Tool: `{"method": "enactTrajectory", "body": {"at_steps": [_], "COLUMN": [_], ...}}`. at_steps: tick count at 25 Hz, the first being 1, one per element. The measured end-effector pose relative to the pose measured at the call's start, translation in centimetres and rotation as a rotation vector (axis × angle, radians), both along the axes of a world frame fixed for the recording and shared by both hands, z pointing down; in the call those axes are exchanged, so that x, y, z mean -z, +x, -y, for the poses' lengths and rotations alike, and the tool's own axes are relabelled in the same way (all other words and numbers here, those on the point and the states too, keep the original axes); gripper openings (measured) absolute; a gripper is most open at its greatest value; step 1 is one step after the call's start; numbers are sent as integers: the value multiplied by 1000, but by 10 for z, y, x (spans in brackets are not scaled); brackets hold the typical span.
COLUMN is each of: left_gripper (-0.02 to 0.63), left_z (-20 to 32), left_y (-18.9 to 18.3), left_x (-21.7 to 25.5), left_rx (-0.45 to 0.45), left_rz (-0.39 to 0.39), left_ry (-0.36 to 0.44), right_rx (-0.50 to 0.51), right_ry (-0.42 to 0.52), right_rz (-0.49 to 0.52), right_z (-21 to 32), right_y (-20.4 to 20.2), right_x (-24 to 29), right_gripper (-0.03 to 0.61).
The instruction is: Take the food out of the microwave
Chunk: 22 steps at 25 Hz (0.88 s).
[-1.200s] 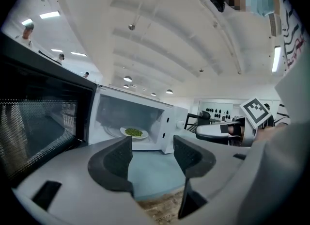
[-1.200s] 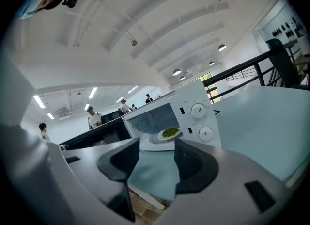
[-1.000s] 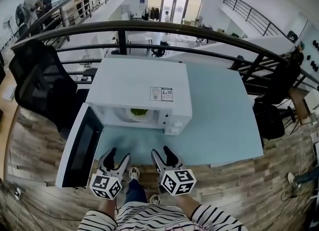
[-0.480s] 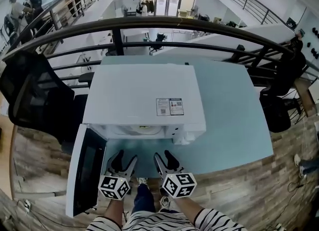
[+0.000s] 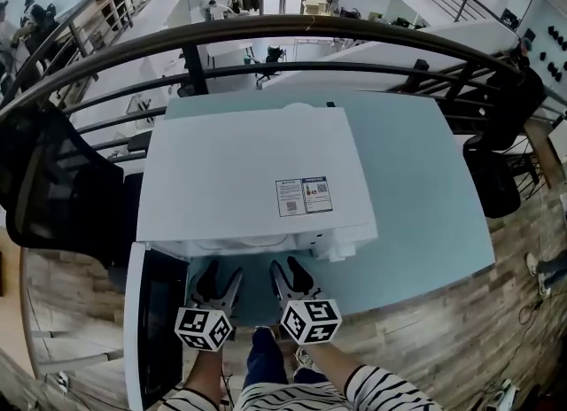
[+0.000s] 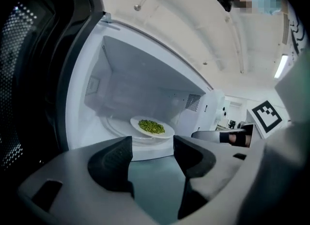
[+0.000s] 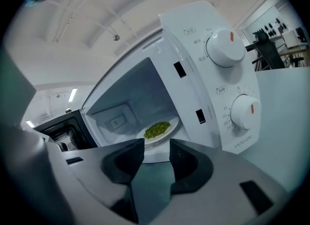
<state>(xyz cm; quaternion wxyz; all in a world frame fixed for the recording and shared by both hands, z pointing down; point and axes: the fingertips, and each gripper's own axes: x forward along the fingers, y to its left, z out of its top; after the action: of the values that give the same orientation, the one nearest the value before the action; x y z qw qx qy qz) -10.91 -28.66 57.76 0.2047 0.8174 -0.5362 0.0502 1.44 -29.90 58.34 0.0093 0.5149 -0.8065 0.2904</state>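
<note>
The white microwave (image 5: 252, 179) stands on the light blue table, its door (image 5: 155, 312) swung open to the left. Inside, on the glass turntable, lies a white plate of green peas (image 6: 151, 127), which the right gripper view shows too (image 7: 158, 130). The microwave's top hides the plate in the head view. My left gripper (image 5: 220, 275) is open and empty just in front of the opening's left side. Beside it, my right gripper (image 5: 290, 269) has its jaws closing with nothing between them. Both point into the cavity, short of the plate.
Two control knobs (image 7: 224, 48) sit on the microwave's right panel. Bare table (image 5: 416, 197) extends to the right of the microwave. A black railing (image 5: 292, 33) curves behind the table and a black office chair (image 5: 53, 188) stands at the left.
Both grippers have moved forward and down to the microwave's opening. The head view has shifted over the microwave, so the plate no longer shows in it.
</note>
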Motion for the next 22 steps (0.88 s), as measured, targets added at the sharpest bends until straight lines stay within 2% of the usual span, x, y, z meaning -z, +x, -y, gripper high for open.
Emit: {"method": "enactTrajectory", "body": {"at_steps": [8, 12, 18, 22], "left_gripper": [250, 250, 250, 250], "left_z": [38, 55, 78, 89], "left_y": [-3, -9, -14, -7], "left_x": [9, 12, 4, -5], "left_rx": [15, 34, 15, -39], "left_rz": [-17, 11, 64, 84], "left_ry": [19, 6, -55, -116], "right_rx": [-66, -89, -124, -152], "right_ry": [-31, -26, -26, -26], "right_rz": [47, 43, 49, 34], "right_z": [23, 34, 48, 55], "right_y": [-8, -8, -11, -13], "right_x": [-12, -13, -15, -16], "right_gripper": [166, 163, 163, 163]}}
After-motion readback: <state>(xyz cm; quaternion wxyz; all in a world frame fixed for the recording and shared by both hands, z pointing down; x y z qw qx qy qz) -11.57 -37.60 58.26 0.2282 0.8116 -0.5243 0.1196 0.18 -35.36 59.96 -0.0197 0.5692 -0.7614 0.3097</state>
